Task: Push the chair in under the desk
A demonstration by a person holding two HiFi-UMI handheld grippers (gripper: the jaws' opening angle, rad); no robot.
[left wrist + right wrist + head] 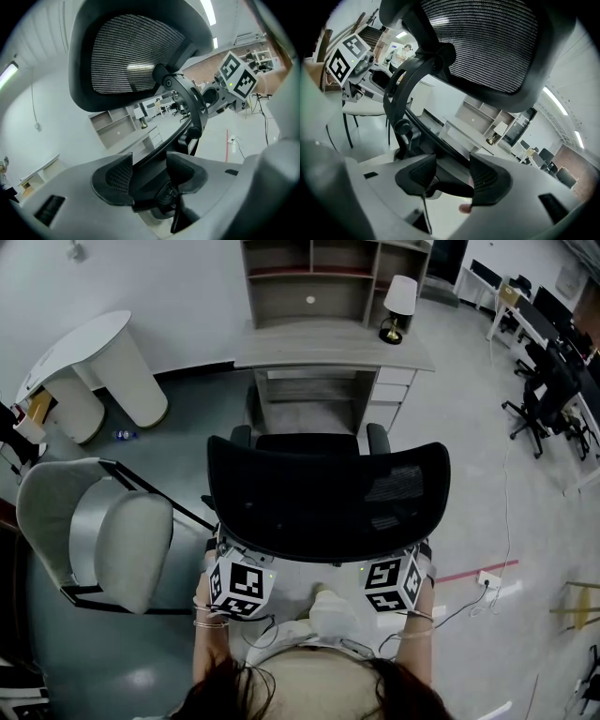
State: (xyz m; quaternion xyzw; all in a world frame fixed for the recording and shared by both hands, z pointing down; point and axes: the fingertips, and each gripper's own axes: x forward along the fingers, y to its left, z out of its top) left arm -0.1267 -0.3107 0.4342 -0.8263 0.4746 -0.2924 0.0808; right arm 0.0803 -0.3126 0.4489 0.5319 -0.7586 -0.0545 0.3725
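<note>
- The left gripper (150, 176) is being pressed onto the black rear rim of the chair (328, 493), which is being pinched between both pads.
- The right gripper (453, 177) is being clamped onto the same rim, likewise.
- The chair is being held just in front of the desk (333, 345), facing its knee space, with the seat not yet under the desktop.

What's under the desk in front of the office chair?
Under the desk is an open kneehole, with drawers on its right. The backrest of the office chair covers the floor nearer the camera.
</note>
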